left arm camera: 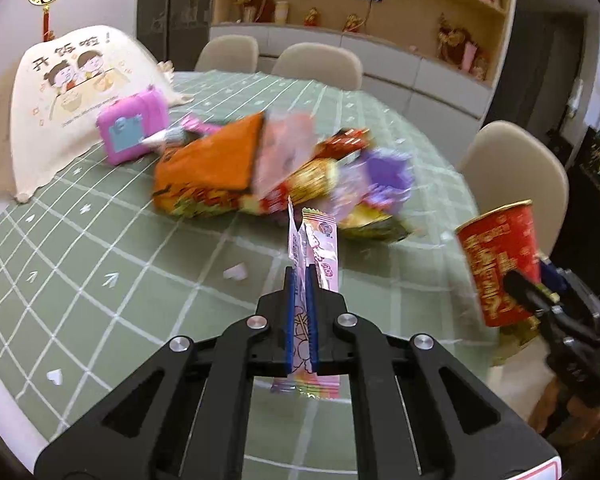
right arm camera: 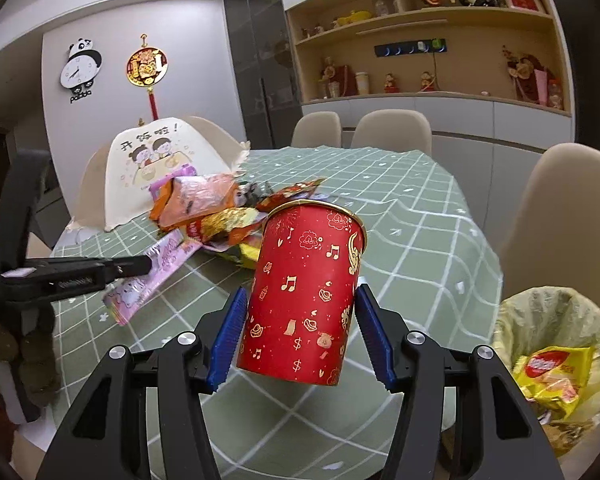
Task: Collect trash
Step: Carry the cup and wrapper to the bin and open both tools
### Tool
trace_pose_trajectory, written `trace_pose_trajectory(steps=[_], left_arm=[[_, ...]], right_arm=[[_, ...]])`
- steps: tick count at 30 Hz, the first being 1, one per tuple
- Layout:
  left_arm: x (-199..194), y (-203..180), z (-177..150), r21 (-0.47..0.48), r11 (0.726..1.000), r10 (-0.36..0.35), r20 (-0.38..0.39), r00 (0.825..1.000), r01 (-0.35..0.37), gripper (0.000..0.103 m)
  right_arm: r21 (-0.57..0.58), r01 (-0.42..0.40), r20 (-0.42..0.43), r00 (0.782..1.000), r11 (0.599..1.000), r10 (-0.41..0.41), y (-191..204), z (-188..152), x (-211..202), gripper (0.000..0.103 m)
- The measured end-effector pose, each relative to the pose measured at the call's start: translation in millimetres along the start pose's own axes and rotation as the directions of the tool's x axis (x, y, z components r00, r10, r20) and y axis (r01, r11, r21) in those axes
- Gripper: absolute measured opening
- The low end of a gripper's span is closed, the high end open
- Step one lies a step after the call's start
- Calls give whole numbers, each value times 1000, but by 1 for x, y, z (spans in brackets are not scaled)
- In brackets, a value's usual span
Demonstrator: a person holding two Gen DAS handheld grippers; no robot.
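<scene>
A round tabletop under a green cloth gridded in white fills both my views, ringed by beige moulded chairs, with wooden display shelves of figurines along the back wall. A panda clock and a red-and-gold knot charm hang at the upper left of the right wrist view.

A cream mesh food cover printed with cartoon children stands at the left of the tabletop, a pink pouch just beside it. The heap of snack wrappers at centre is smeared by blur in the left wrist view; I cannot read any label or count the pieces.

My left claw is pressed together on a thin, glossy pink wrapper, which stands up between the blue ribbed pads and pokes out below them, clear of the cloth. My right claw is spread wide around a red paper cup with gold notes and ingots, both pads against its sides, the cup tilted and lifted off the tabletop.

At the lower right of the right wrist view, a bin lined with a crinkled pale bag sits below the tabletop edge, partly cut off, a yellow packet inside.
</scene>
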State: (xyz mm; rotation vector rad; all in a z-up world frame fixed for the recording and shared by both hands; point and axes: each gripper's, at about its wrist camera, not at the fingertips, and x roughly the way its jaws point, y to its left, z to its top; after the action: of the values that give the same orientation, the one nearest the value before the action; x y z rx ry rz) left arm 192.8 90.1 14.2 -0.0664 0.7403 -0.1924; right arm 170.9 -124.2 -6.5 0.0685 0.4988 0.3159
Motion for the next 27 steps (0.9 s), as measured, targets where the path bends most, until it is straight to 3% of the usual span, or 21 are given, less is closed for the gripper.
trace_pose_trajectory(steps=[6,15,27], left_arm=[[-1,-59,6,65,995,-82,46,996,79,5],[34,-156,-1,130,968,-217,10,976,214,5],[110,-263,-12,126,903,-397,-115,911,410,5]], right_arm=[[50,72,34,997,996,-74,-40,3,-21,53],[100,236,28,970,967,-240,-120,-14,-58,53],[135,376,-38,927,917,-374,-221,-38,-76,53]])
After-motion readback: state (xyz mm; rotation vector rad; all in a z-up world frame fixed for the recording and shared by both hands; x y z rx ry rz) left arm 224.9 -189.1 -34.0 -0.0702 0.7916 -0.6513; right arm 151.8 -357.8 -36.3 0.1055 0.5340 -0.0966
